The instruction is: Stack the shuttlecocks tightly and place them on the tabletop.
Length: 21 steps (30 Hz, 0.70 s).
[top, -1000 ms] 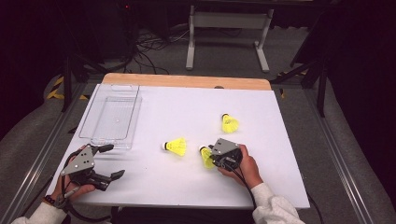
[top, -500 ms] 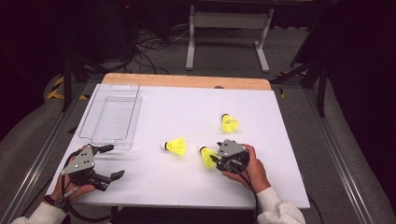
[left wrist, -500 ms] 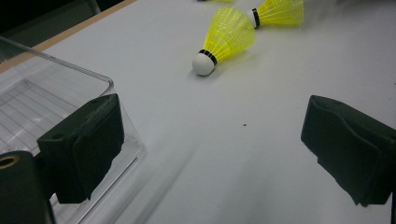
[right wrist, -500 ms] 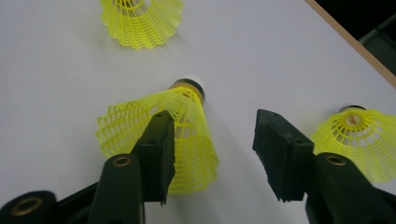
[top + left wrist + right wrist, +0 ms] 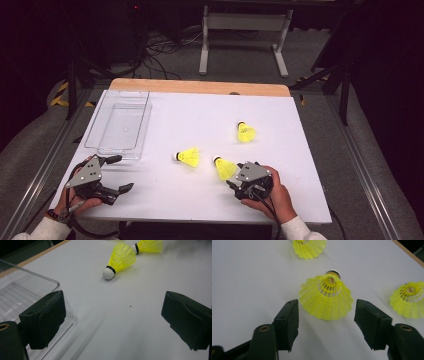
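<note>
White counter [image 5: 165, 112]: right claw [image 5: 326, 322], just opened, flanks nearest shuttlecock [image 5: 325, 299] without touching; two shuttlecocks beyond it; left claw [image 5: 112, 322] spread, beside clear tray [image 5: 120, 125].

Three shuttlecocks lie on the white table top [image 5: 200, 125], which has a pale wooden strip [image 5: 200, 86] along its far edge: the nearest shuttlecock [image 5: 325, 298], the middle shuttlecock [image 5: 187, 156] and the far shuttlecock [image 5: 246, 132] all have bright yellow lattice skirts. In the left gripper view the middle one shows a white cork head ringed by a thin black band. The tray [image 5: 120, 127] is clear and colourless with a faint ribbed grid on its floor, and both the left gripper [image 5: 116, 173] and the right gripper [image 5: 231, 183] are black with grey top plates.
</note>
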### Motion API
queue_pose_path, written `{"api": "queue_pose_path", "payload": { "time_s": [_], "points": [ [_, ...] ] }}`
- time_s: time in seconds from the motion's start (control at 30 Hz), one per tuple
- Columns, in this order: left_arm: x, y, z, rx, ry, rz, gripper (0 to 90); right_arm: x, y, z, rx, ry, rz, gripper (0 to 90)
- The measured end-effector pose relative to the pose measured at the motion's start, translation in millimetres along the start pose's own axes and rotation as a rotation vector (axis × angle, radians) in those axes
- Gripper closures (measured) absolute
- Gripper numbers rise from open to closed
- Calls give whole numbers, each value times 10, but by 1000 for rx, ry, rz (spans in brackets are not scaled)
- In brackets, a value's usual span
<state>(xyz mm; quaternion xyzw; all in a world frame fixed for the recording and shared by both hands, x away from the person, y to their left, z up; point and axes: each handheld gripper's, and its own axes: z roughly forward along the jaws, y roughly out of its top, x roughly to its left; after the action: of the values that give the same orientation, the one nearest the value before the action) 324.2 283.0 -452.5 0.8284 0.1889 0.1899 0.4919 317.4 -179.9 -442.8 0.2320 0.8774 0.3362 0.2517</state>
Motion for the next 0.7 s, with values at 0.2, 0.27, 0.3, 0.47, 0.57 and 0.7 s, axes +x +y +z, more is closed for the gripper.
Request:
{"api": "queue_pose_path", "payload": {
  "time_s": [0.2,0.27,0.3,0.47,0.57,0.7],
  "points": [
    [1,0,3,5,-1,1,64,62,-42,173,36,64,26,217],
    [2,-1,6,5,-1,0,64,75,-46,196,35,70,37,216],
    [3,-1,10,6,-1,0,63,93,-44,236,38,84,41,216],
    [-1,1,14,7,-2,0,63,136,-6,362,35,107,61,260],
    [1,-1,20,9,-3,-3,63,127,34,423,35,109,70,326],
    [2,0,25,13,-7,0,63,103,73,467,32,95,113,365]
  ]
}}
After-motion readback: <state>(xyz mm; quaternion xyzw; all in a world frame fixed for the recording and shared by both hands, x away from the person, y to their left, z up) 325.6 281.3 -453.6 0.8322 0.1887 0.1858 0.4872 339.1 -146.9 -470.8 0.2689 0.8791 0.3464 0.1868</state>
